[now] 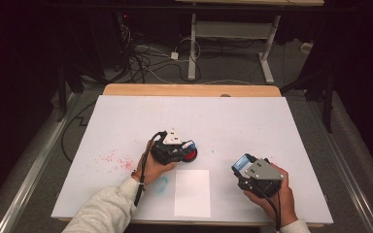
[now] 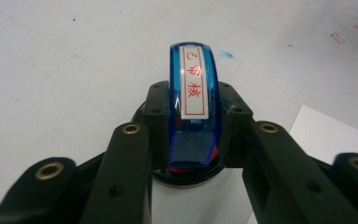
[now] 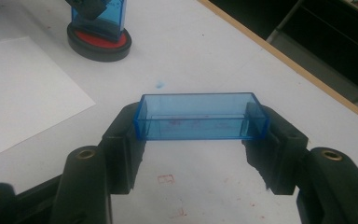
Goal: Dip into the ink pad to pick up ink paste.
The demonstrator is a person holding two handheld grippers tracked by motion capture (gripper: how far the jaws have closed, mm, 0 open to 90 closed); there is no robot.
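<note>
A blue see-through stamp with a white label in red characters stands upright on a round black ink pad with a red face. My left gripper is shut on the stamp's sides. From above, the left gripper is at the table's middle, over the ink pad. My right gripper is shut on the ends of a blue see-through rectangular cap, held just above the table. It is the right gripper near the front right. In the right gripper view, the stamp and ink pad lie far left.
A white paper sheet lies near the front edge, between the two hands. Red ink specks and a blue smudge mark the white board. A wooden table edge runs along the back; cables and desk legs lie beyond.
</note>
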